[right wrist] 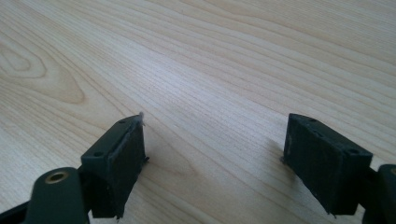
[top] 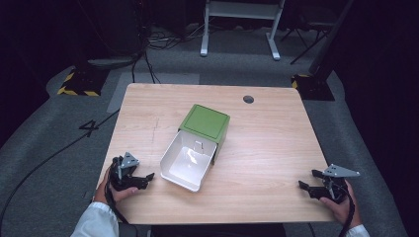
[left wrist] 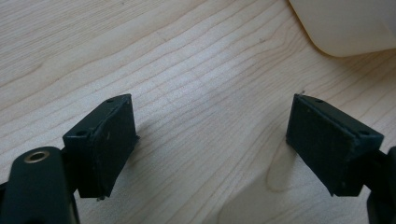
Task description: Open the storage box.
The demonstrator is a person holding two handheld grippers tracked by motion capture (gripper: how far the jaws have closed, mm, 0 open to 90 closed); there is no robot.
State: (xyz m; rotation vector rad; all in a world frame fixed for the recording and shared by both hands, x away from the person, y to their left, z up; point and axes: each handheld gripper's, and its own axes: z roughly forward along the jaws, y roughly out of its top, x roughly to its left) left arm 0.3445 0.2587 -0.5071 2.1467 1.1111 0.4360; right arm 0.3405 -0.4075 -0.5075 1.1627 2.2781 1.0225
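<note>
Fingers (left wrist: 107, 144) of both grippers stand spread over bare table (top: 267, 148); high view adds the green box (top: 205, 123) with white drawer (top: 188, 160).

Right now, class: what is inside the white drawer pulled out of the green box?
The white drawer looks empty: bare glossy floor and a small tab at its back wall. The green box covers whatever lies behind that.

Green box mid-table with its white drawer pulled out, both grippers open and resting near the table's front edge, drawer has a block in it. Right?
Not quite. In the high view the white drawer looks empty. The rest holds: it's pulled out of the green box mid-table, and the left gripper and right gripper sit open near the front edge of the table.
</note>
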